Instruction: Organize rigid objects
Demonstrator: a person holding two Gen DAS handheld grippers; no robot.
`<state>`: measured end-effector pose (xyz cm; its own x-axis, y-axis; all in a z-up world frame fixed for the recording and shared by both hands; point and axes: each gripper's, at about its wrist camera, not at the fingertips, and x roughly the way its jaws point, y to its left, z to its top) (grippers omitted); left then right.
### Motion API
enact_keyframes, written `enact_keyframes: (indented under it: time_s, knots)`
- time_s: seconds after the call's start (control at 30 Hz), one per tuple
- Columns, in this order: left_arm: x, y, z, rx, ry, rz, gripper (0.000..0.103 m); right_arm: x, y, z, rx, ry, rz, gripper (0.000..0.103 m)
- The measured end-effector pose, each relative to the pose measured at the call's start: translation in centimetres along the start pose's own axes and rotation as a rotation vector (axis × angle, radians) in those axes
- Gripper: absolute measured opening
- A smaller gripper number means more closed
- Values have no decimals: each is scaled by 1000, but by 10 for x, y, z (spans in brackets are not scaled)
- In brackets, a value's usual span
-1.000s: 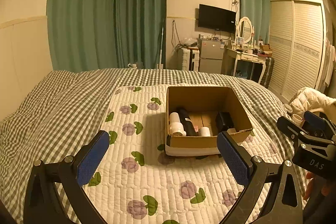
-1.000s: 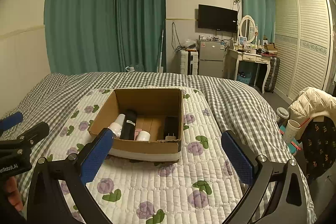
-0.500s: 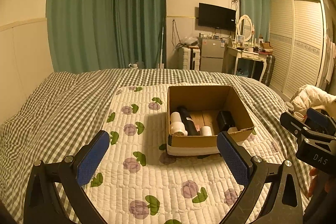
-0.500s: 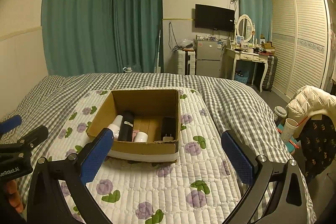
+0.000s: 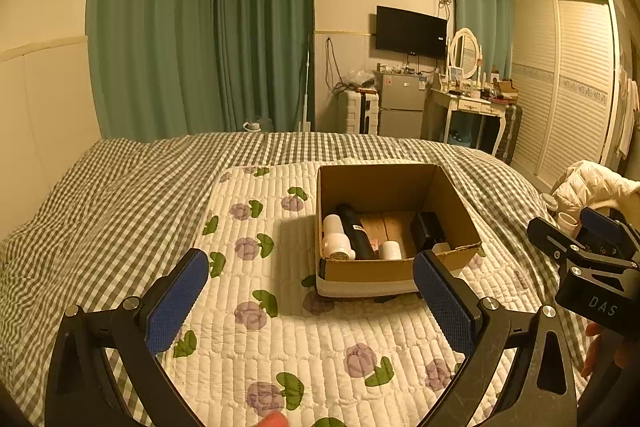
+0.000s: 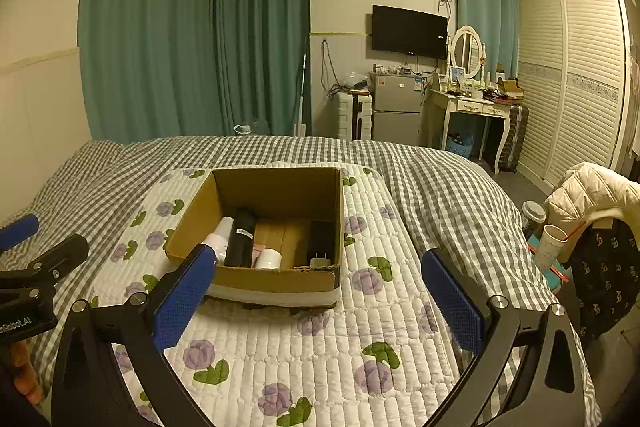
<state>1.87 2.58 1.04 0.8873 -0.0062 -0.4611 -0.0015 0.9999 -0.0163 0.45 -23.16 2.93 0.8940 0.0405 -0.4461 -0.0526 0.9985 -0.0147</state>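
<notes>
Cardboard box (image 5: 396,267) dead ahead of both grippers; black cylinder (image 6: 240,237) inside, long axis pointing away. Left gripper (image 5: 312,303) and right gripper (image 6: 320,301) both spread wide, empty. Neither clearly nearer.

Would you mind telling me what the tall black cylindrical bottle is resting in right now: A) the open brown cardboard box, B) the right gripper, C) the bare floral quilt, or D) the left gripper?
A: the tall black cylindrical bottle lies inside the open brown cardboard box, while both grippers hang open and empty.
</notes>
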Motion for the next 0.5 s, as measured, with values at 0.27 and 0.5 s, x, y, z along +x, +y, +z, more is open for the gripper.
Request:
enact_keyframes:
  time_s: [0.27, 0.5]
  knots:
    - [1, 2, -1, 2, -1, 5, 103, 2, 1, 0, 1, 5, -4, 103]
    - [3, 2, -1, 6, 0, 7, 103, 3, 0, -1, 1, 7, -3, 103]
